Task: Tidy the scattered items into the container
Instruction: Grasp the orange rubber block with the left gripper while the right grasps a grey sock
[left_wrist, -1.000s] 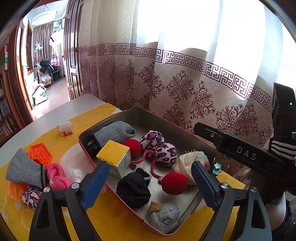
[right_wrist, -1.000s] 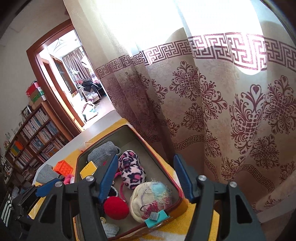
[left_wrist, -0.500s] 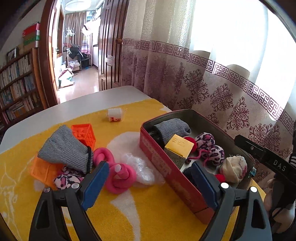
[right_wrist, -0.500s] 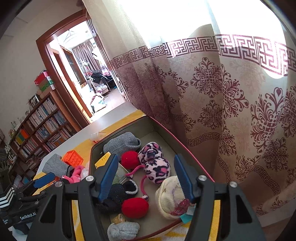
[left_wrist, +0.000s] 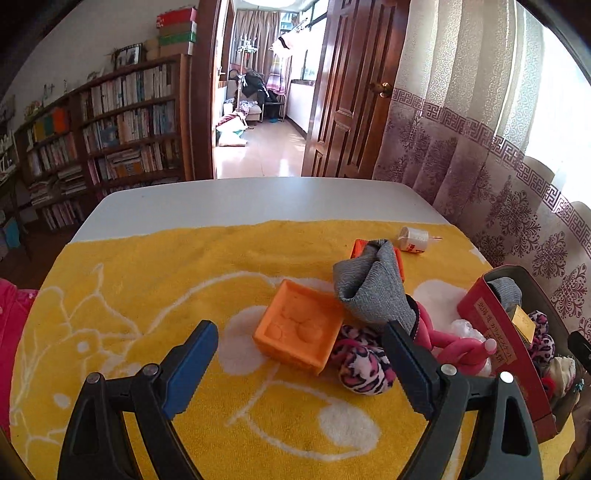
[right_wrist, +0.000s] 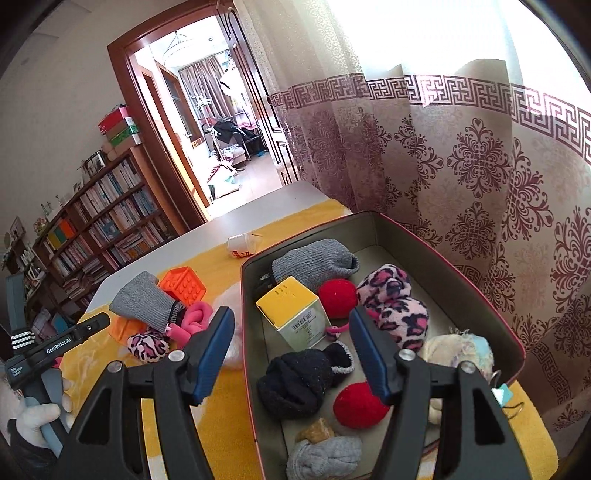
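Orange square plastic tray (left_wrist: 301, 330) is lying left of the red metal tin (left_wrist: 495, 334); both tongs, left tongs (left_wrist: 301, 363) and right tongs (right_wrist: 291, 352), are gaping empty.

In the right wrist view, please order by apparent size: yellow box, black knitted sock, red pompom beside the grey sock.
1. black knitted sock
2. yellow cardboard box; close to the sock, and nearness may matter
3. red pompom

My left gripper (left_wrist: 299, 365) and right gripper (right_wrist: 291, 350) look alike: black plastic arms with a silver screw behind each blue finger pad (right_wrist: 212, 350). My left hand (right_wrist: 33, 421) wears a white glove, and the tool's black bar reads "GenRobot.AI".
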